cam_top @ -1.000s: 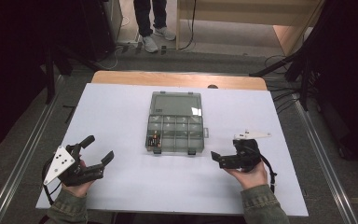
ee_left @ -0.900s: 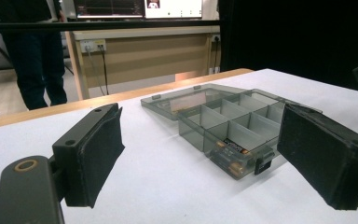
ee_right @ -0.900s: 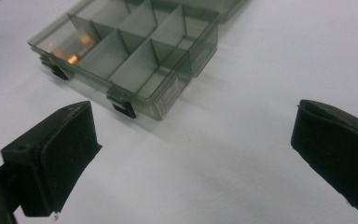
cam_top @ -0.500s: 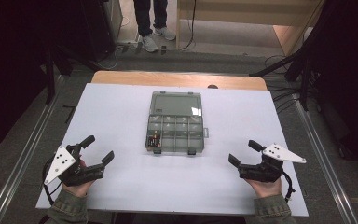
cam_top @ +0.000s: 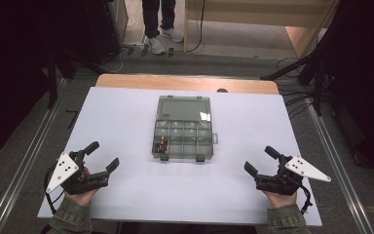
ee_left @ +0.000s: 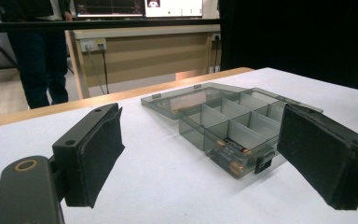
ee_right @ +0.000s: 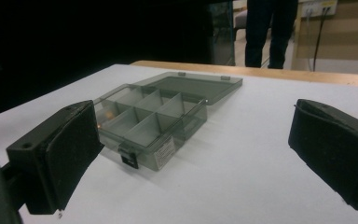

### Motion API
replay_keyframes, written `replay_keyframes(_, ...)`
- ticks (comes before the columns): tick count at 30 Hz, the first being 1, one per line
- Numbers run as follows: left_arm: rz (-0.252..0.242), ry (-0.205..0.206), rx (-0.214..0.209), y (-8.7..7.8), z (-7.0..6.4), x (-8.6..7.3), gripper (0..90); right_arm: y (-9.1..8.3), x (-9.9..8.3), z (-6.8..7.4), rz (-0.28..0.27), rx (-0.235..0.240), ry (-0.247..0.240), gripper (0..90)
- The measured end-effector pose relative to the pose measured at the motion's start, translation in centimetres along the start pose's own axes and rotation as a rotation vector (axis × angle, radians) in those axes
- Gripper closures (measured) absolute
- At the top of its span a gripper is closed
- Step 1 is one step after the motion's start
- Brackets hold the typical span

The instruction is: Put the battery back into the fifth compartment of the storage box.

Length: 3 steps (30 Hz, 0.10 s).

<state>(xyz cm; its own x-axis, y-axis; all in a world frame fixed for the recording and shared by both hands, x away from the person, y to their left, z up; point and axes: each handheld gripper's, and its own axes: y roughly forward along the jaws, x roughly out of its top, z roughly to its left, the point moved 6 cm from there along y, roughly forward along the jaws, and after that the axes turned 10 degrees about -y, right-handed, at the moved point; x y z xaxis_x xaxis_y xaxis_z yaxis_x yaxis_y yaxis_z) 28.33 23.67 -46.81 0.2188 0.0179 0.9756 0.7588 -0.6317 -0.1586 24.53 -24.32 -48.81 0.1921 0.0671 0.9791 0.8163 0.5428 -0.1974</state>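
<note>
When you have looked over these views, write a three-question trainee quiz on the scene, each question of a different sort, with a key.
1. True or false: the lid of the clear grey plastic compartment box is shut.
2. In the high view, the small batteries lie in which compartment? A) near left corner B) far right corner C) middle
3. Fill in: the jaws of the left gripper and the right gripper both stand ____.

Key: 1 false; 2 A; 3 open.

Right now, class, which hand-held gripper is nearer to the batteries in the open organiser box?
Left. The left hand-held gripper sits down-left of the batteries, which lie in the organiser box's near-left compartment. The right hand-held gripper is farther off, beyond the box's opposite side.
</note>
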Motion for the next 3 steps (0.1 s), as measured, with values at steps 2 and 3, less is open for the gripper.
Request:
replay_keyframes(2,0.0,0.0,-0.001,0.02,0.0,0.0,14.2,-0.12,0.05,0.03,-0.011,-0.009,-0.01,2.3)
replay_keyframes(3,0.001,0.0,0.0,0.03,0.02,-0.02,14.2,-0.15,0.07,0.04,-0.016,-0.011,-0.012,2.4)
